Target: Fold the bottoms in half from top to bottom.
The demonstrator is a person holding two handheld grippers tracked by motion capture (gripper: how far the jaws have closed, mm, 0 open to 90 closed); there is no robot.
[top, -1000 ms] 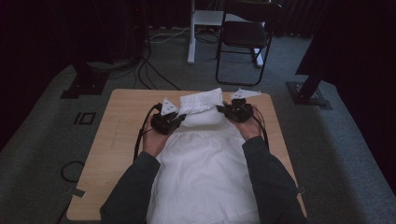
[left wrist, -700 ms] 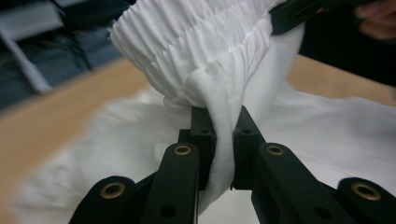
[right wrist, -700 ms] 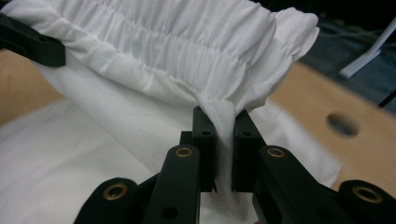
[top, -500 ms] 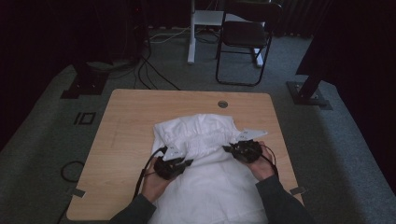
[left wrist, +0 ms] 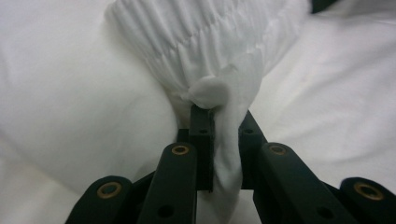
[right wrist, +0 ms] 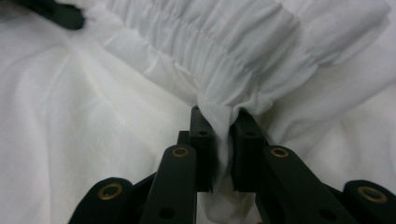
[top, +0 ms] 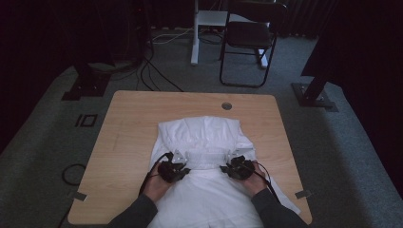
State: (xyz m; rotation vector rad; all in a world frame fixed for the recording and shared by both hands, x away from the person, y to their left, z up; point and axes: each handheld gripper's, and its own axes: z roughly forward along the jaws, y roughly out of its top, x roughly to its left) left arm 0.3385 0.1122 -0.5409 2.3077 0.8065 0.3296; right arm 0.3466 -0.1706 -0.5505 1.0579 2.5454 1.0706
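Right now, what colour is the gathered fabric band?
Plain white gathered fabric band, no pattern; clearest in the right gripper view.

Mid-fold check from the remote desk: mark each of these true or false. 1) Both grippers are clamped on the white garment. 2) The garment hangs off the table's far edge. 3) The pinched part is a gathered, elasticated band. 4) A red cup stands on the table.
1) True: the left gripper and the right gripper each pinch the white garment.
2) False: it hangs over the near edge of the table; the far edge is bare.
3) True: the gathered band runs between the grippers.
4) False: only the garment lies there.
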